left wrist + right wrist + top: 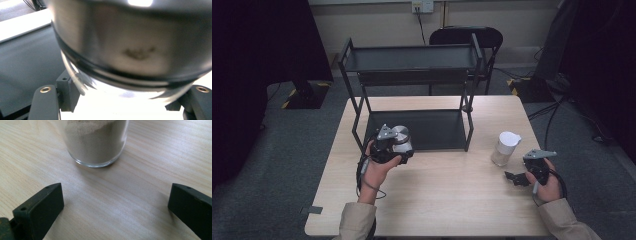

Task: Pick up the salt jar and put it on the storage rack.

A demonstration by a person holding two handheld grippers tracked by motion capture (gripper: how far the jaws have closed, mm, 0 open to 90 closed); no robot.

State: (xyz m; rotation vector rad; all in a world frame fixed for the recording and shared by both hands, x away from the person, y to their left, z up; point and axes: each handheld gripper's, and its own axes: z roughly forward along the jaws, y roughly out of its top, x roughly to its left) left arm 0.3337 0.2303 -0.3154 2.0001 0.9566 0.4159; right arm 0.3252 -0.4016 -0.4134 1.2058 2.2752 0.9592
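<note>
A glass jar with a brushed-metal lid (401, 136) hangs just above the table in front of the black rack's lower shelf (432, 131). My left gripper (393, 148) is shut on it. In the left gripper view the jar (130, 47) looms very close and tilted, its clear glass body squeezed between the two black jaws of my left gripper (125, 96). A second glass jar with a white lid (505, 148) stands at the right of the table, holding beige powder (96, 142). My right gripper (515, 178) (115, 202) rests low just short of it, open, nothing between its jaws.
The black two-tier metal rack (412, 59) stands at the back of the wooden table (447, 205). A dark chair (464, 35) is behind it. Cables run over the grey floor at the right (557, 107).
</note>
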